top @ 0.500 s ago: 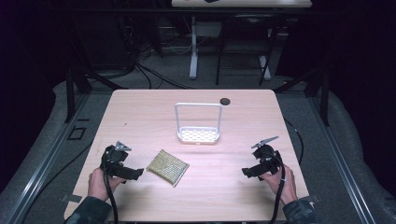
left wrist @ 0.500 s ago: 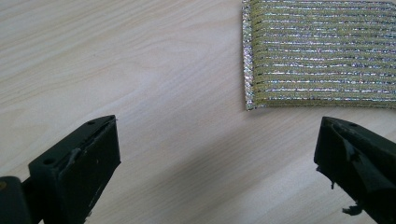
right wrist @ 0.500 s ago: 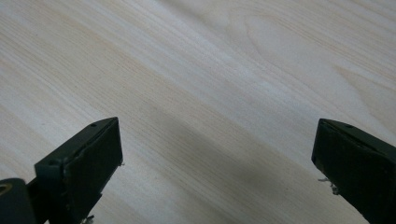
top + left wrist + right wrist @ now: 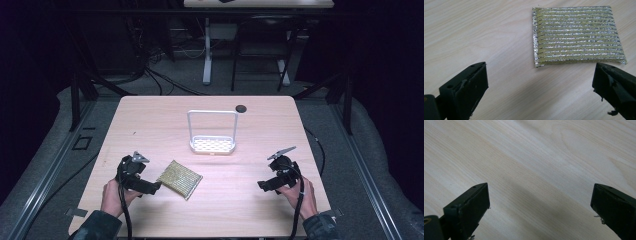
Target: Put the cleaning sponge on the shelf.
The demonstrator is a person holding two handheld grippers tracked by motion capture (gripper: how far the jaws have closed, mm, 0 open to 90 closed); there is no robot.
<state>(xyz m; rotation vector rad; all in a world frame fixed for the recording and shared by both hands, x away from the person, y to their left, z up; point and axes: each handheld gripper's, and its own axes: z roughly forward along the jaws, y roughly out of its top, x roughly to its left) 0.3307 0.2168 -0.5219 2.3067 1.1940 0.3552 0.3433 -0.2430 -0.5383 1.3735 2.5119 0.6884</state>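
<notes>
A flat gold and silver striped scouring pad (image 4: 180,178) (image 4: 576,36) lies on the light wood table (image 4: 165,125), left of the middle. My left gripper (image 4: 152,187) (image 4: 540,90) is just left of the pad, close above the table, open, its jaws wide apart with nothing between them. A white rack with a perforated base and a tall hoop handle (image 4: 212,134) stands upright at the table's middle. My right gripper (image 4: 263,185) (image 4: 540,210) hangs over bare wood at the front right, open and empty.
A small dark round disc (image 4: 241,108) lies near the table's far edge. Beyond the table are a dark floor with cables and the legs of another table (image 4: 207,55). A person's hands hold both grippers at the near edge.
Both grippers stand much where they were; the pad and the rack have not moved.
</notes>
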